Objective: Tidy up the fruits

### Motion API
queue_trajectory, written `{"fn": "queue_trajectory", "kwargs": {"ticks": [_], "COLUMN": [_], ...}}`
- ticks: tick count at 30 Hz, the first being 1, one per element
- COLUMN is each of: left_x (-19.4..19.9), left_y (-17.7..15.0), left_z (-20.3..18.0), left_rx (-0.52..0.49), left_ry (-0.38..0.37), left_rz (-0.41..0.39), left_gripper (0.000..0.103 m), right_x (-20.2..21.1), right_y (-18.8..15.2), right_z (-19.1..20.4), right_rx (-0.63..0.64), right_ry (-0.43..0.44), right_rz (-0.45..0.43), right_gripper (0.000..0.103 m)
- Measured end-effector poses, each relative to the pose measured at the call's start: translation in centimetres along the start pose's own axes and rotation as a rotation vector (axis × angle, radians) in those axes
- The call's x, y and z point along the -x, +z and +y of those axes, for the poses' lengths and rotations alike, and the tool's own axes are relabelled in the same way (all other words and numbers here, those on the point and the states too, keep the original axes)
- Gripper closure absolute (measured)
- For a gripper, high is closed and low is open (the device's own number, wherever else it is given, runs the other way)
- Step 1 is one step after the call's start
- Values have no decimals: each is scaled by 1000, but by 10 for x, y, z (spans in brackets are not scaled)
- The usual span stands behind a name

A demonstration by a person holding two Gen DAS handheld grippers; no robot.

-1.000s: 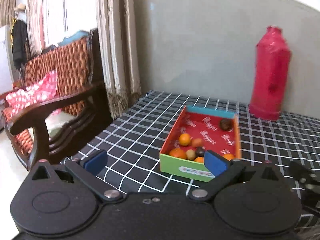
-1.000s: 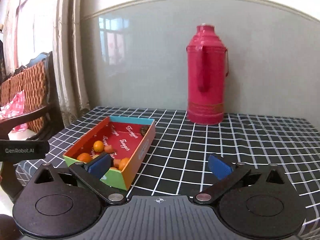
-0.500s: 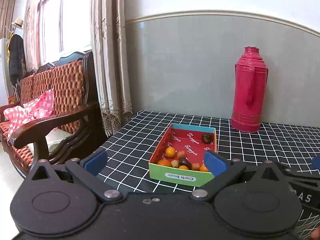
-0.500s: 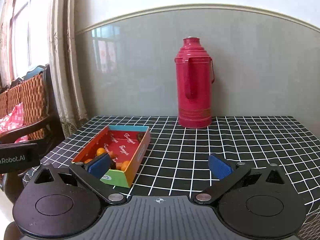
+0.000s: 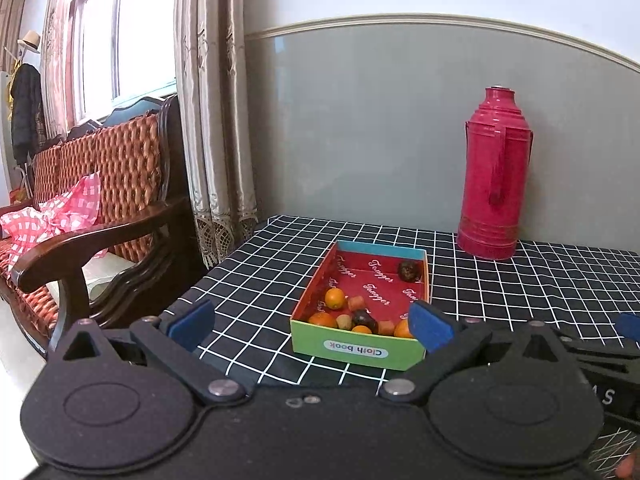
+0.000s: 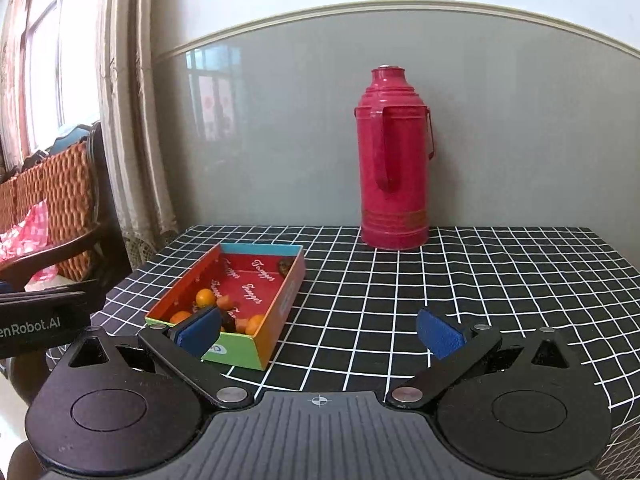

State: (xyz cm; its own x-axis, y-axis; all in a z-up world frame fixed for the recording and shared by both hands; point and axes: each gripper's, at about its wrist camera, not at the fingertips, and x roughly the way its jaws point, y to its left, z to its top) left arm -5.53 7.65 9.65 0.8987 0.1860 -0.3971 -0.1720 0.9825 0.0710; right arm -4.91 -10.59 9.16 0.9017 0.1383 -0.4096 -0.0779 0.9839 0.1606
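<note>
A colourful cardboard box (image 5: pixel 356 350) with a red inside stands on the checked tablecloth; it also shows in the right wrist view (image 6: pixel 288 296). It holds several small fruits: oranges (image 5: pixel 334 297), a dark fruit (image 5: pixel 409 270) at its far end, and small brown pieces. My left gripper (image 5: pixel 310 326) is open and empty, just in front of the box's near end. My right gripper (image 6: pixel 318 334) is open and empty, to the right of the box, with its left pad (image 6: pixel 199 331) over the box's near corner.
A tall red thermos (image 5: pixel 494 190) stands at the back against the grey wall, also in the right wrist view (image 6: pixel 394 160). A wooden armchair (image 5: pixel 80 208) with a checked cloth stands left of the table. The table's left edge (image 5: pixel 224 264) is close to the box.
Both grippers have drawn back and risen from the box, so the box looks smaller and farther. Both stay open.
</note>
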Motion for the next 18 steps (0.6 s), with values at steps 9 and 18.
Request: {"fn": "queue_trajectory", "kwargs": {"ticks": [9, 18], "left_x": [-4, -6], "left_y": [-1, -1], "left_z": [1, 0], "left_rx": [6, -2], "left_ry": [-16, -16], "left_rz": [12, 15], "left_gripper": [6, 6], "right_x": [-3, -4], "right_y": [-1, -1], "right_z": [-2, 0], "right_rx": [2, 7], "right_ry": [-6, -18], "right_rz": [4, 0], "right_gripper": [0, 0]}}
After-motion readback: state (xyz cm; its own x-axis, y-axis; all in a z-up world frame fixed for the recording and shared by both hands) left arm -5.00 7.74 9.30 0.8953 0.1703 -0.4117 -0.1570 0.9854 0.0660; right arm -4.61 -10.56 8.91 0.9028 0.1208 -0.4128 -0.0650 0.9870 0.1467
